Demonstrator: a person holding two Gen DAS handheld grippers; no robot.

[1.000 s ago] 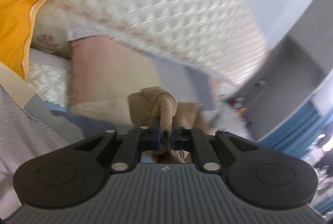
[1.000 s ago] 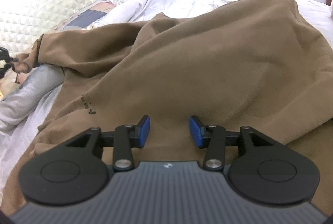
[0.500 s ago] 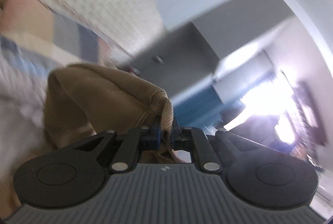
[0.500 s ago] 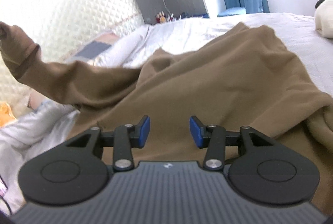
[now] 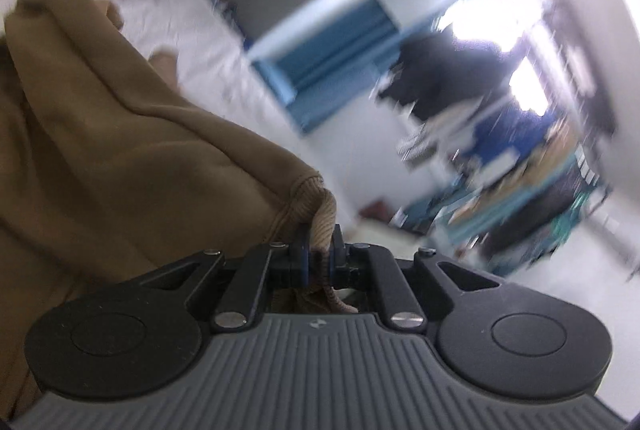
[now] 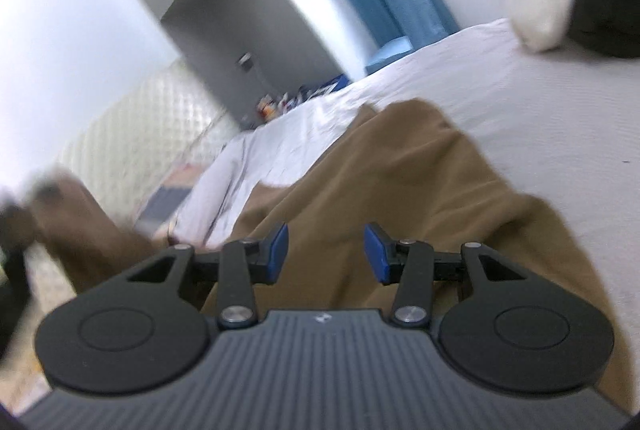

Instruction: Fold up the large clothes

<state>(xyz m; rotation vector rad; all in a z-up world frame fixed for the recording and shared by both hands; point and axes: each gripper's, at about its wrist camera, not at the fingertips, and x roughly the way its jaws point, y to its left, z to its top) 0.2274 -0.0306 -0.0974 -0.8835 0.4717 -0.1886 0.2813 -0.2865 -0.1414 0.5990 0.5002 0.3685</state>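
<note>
Left gripper [image 5: 318,254] is clamped on the ribbed cuff [image 5: 322,216] of the brown sweatshirt [image 6: 400,198], with the cuff bunched up between the pads and the sleeve [image 5: 132,134] trailing off to the left and far side of that view. Right gripper [image 6: 325,252] has its jaws parted with nothing between them; I see it hovering over the near part of the garment's body, not gripping anything. The sweatshirt lies on the white bed sheet [image 6: 540,118], running from the near edge of the right wrist view toward the far middle, rumpled, with loose ridges and an uneven far edge. At the far left of that view, blurred, a brown length of it is lifted clear of the bed. I judge the fold as barely under way: one sleeve is in hand, but no flat panel or clean crease shows anywhere. What is left, as I read it, is laying this sleeve across the body, doing the same on the other side, and then folding the body over. Both views are smeared, so finer detail of the fabric escapes me.
</note>
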